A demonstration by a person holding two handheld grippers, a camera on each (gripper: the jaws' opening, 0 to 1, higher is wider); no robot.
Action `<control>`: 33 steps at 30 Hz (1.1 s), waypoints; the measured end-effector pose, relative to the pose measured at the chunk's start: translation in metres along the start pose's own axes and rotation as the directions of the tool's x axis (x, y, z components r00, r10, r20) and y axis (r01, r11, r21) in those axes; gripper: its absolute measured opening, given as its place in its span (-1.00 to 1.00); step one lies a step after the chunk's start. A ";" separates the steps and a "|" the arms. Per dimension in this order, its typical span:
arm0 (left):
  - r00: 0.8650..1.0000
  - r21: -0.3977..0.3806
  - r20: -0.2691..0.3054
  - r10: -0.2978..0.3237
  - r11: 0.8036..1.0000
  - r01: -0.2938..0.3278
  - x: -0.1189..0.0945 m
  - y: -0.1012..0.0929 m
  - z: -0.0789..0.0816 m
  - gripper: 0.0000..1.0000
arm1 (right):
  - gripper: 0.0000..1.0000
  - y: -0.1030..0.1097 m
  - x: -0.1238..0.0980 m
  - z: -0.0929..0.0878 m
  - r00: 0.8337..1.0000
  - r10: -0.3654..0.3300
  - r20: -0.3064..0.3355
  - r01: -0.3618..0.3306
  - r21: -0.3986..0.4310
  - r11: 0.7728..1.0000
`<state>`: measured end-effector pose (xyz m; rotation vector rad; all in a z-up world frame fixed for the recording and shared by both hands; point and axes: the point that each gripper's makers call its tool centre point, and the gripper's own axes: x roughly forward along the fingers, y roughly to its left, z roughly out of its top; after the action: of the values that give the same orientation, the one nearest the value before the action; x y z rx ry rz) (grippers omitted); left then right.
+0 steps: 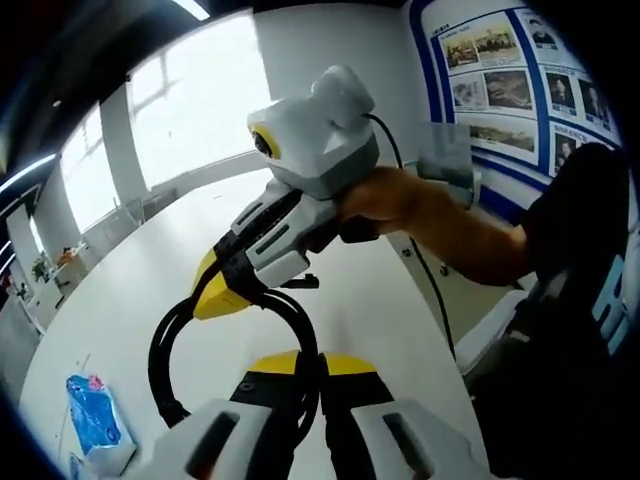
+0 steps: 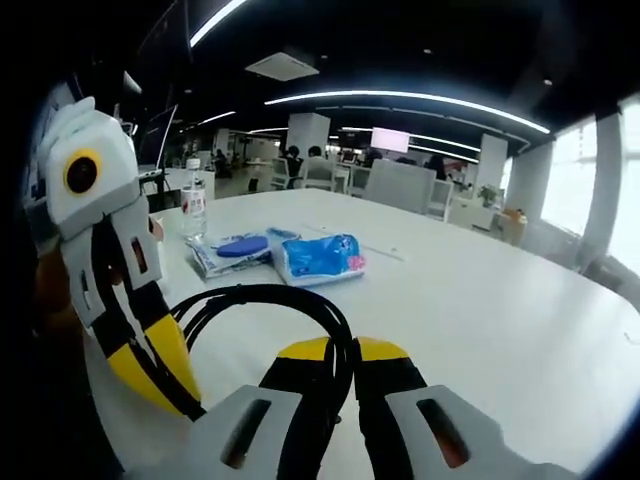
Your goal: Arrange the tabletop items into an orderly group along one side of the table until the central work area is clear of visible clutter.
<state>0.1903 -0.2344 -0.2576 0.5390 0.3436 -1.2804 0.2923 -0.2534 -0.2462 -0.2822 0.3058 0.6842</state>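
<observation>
Stretching away from both cameras, a wide white table (image 2: 480, 300) lies mostly bare toward its far curved edge, in an open office with big windows (image 1: 200, 110) and ceiling light strips (image 2: 400, 100). Each gripper pinches a looped black cable (image 2: 265, 305) between closed yellow-tipped jaws: right gripper (image 2: 343, 350), left gripper (image 1: 310, 362). Near the table's edge sit a blue tissue pack (image 2: 318, 258), a flat blue pouch (image 2: 232, 250) and a water bottle (image 2: 194, 210).

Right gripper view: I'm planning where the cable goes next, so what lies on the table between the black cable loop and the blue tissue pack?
Nothing: in the right gripper view, bare white table separates the black cable loop from the blue tissue pack.
</observation>
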 end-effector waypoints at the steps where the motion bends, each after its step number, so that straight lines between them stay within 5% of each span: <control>1: 1.000 0.003 -0.001 -0.001 1.000 0.001 0.001 -0.001 0.000 -0.93 | -0.89 0.000 0.000 -0.001 1.000 0.000 -0.003 0.000 0.001 1.000; 22: 0.999 -0.029 -0.019 -0.044 0.999 0.043 0.024 -0.021 -0.020 -0.93 | -0.89 -0.005 -0.002 -0.035 0.998 0.000 -0.062 0.000 0.008 1.000; 33: 0.996 -0.049 -0.069 -0.059 0.997 0.056 0.038 -0.025 -0.040 -0.93 | -0.88 0.016 0.004 -0.066 0.992 0.010 -0.127 -0.011 -0.001 1.000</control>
<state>0.1779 -0.2481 -0.3153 0.5381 0.4501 -1.3076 0.2727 -0.2619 -0.3107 -0.3261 0.4281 0.6782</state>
